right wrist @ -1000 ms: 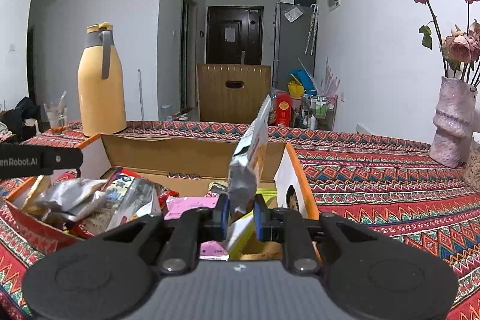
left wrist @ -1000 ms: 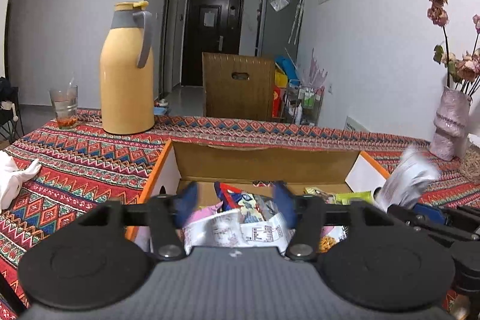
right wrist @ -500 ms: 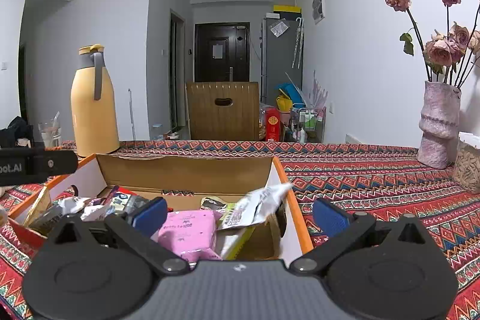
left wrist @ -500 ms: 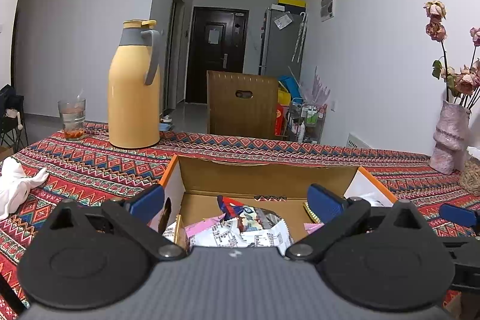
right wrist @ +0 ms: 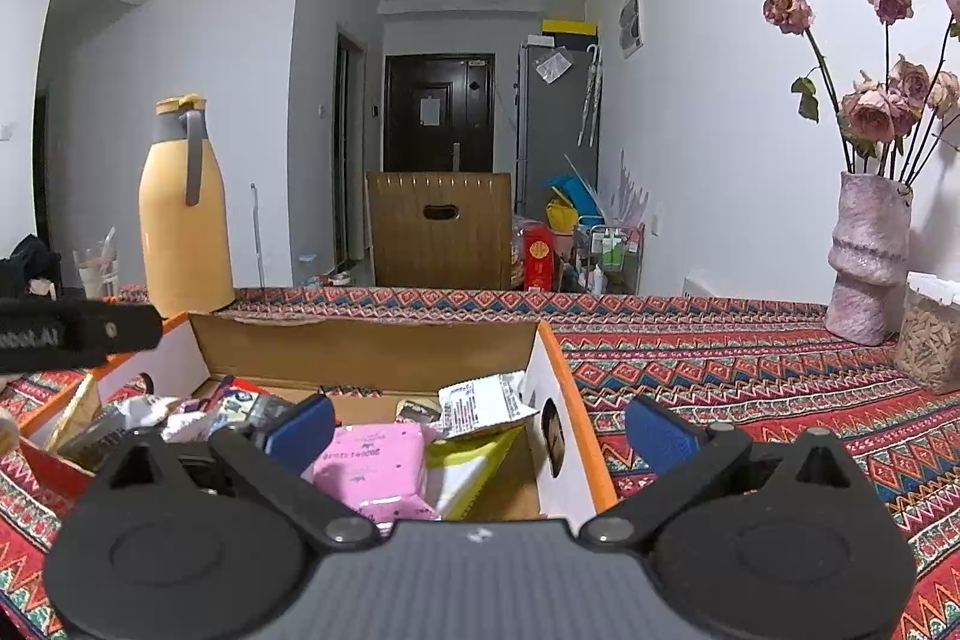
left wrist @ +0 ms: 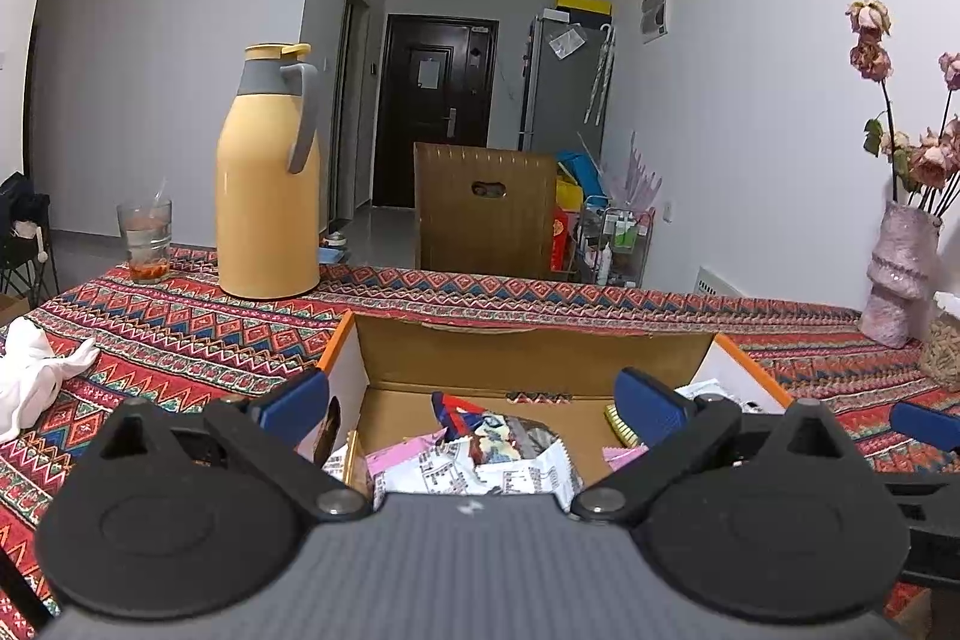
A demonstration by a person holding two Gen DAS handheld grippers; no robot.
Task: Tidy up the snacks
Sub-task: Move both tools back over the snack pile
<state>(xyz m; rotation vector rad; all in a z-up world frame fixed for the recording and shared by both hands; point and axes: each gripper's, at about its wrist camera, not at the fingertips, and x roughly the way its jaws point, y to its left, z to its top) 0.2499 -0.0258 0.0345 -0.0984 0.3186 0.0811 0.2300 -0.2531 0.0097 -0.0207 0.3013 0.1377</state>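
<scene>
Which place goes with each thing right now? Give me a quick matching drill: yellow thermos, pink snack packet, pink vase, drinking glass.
Things:
1. yellow thermos
2. pink snack packet
3. pink vase
4. drinking glass

Places:
A. inside the cardboard box
B. far right on the table, holding dried roses
C. on the table behind the box's left corner
D. left of the thermos

Pairs: 1-C, 2-A, 3-B, 4-D

The left tool (left wrist: 474,406) is hanging level with its two blue-padded fingers (left wrist: 651,406) spreading wide apart and gripping nothing. The right tool (right wrist: 480,427) is sitting level just beside it, its blue pads (right wrist: 660,433) also splaying wide, nothing caught between them. Each tool's black body is showing at the edge of the other's view.
</scene>
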